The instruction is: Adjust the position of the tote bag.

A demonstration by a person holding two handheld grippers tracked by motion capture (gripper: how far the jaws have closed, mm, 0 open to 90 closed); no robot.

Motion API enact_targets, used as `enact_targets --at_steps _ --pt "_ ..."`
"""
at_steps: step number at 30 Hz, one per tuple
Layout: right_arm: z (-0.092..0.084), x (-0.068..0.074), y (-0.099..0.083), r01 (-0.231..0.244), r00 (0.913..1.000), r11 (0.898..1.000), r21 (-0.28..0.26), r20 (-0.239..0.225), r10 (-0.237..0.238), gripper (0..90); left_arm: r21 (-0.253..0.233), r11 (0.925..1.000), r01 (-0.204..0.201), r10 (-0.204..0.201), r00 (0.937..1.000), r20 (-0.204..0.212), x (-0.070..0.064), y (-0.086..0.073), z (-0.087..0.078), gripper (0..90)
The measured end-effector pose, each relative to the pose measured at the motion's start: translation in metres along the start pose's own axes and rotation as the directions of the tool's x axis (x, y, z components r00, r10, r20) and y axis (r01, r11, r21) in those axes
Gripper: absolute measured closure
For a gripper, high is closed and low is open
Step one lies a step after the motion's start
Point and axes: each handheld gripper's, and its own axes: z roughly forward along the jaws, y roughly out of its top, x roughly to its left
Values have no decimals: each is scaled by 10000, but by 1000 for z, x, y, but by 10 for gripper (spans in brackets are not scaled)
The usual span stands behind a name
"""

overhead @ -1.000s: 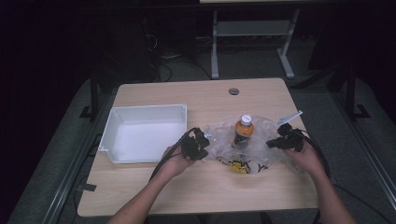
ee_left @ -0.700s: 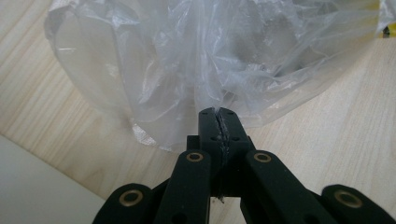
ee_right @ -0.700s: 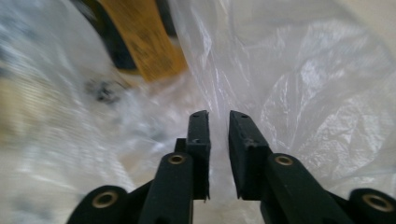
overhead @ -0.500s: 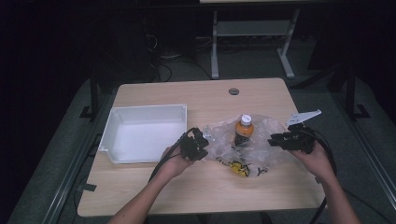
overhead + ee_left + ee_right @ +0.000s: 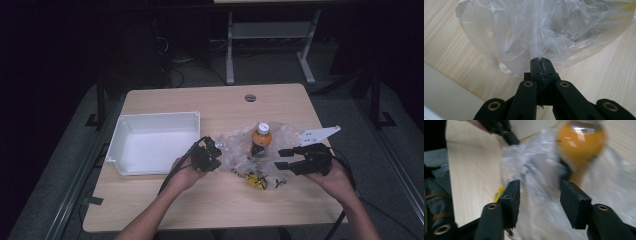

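The left gripper has its fingers clenched on a fold of the clear plastic bag — in the left gripper view the film runs straight down into the seam between the two black pads. From above, this gripper sits at the bag's left edge, just beside the near right corner of the white tray, with the person's left hand behind it.

The right gripper has its fingers released: they have just been opening, and a clear gap stands between the pads. Nothing is pinched there; crumpled bag film lies beyond the gap. In the high view this gripper hangs at the bag's right side, off the film, its fingers pointing back toward the bag and the right hand behind it.

The bag lies spread on the tabletop between the two grippers. An orange bottle with a white cap stands upright at the bag's middle; in the right gripper view it looms blurred past the right finger. Small yellow and dark bits lie at the bag's near edge; what they are I cannot tell.
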Motion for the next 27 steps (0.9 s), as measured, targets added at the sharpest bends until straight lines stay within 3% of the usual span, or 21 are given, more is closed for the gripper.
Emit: enact_targets --at_steps 9,11,14,15,17,20,27 --pt "35 11 0 702 9972 9954 646 -316 -682 496 37 10000 -72 72 10000 12 0 0 0 900" --pt "43 11 0 835 9964 9917 980 -190 -821 559 12 10000 -31 31 10000 -1 1 0 1 900" --pt "50 11 -2 945 9953 9897 1079 -334 -913 727 15 10000 -8 8 10000 22 1 0 1 900" --pt "55 11 -3 902 9956 9868 1342 -374 -859 815 2 10000 2 -2 10000 16 2 -1 1 900" --pt "60 11 -6 932 9949 9824 1621 -531 -856 889 66 10000 -17 17 10000 -49 2 -1 1 900" --pt "66 12 -11 763 9959 9747 2103 -637 -643 898 94 9999 41 -40 9999 -126 4 -2 2 900" --pt "68 9 -32 358 9977 9626 2684 -655 -188 900 261 9997 -30 39 9995 -320 4 -3 4 900"
